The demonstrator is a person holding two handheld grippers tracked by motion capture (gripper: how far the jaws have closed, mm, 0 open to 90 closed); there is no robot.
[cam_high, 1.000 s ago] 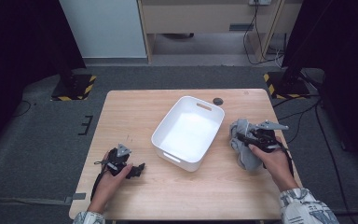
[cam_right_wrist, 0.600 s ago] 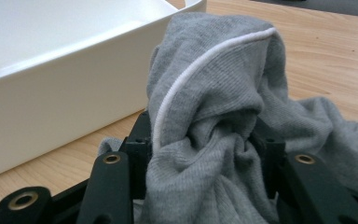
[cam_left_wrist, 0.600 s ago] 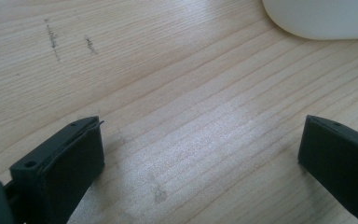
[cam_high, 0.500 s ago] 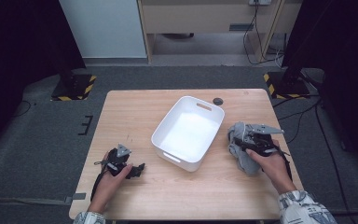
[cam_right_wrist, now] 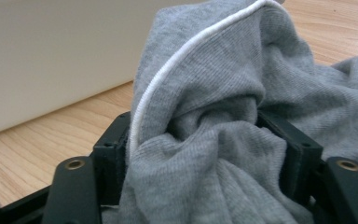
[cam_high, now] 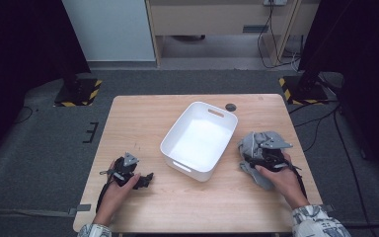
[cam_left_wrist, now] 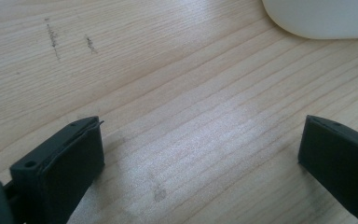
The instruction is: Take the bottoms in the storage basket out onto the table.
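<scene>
A crumpled grey cloth (cam_high: 254, 143) with a white seam lies on the table right of the white tub (cam_high: 198, 105). My right gripper (cam_high: 250, 157) is down in it. In the right gripper view a thick fold of the cloth (cam_right_wrist: 223, 84) fills the space between the jaws of the right gripper (cam_right_wrist: 205, 135). Those jaws have just been opening and stand wide, with the cloth loose between them. The left gripper (cam_high: 147, 179) rests open near the front left of the table. Bare wood shows between the jaws of the left gripper (cam_left_wrist: 200, 144).
The tub's inside is bare. Its wall (cam_right_wrist: 51, 56) stands close behind the cloth, and its corner (cam_left_wrist: 321, 18) lies ahead of the left gripper. A small dark disc (cam_high: 231, 106) sits near the table's far edge.
My right hand has sunk a little toward the table with the cloth, which now lies lower. The left hand has not moved.
</scene>
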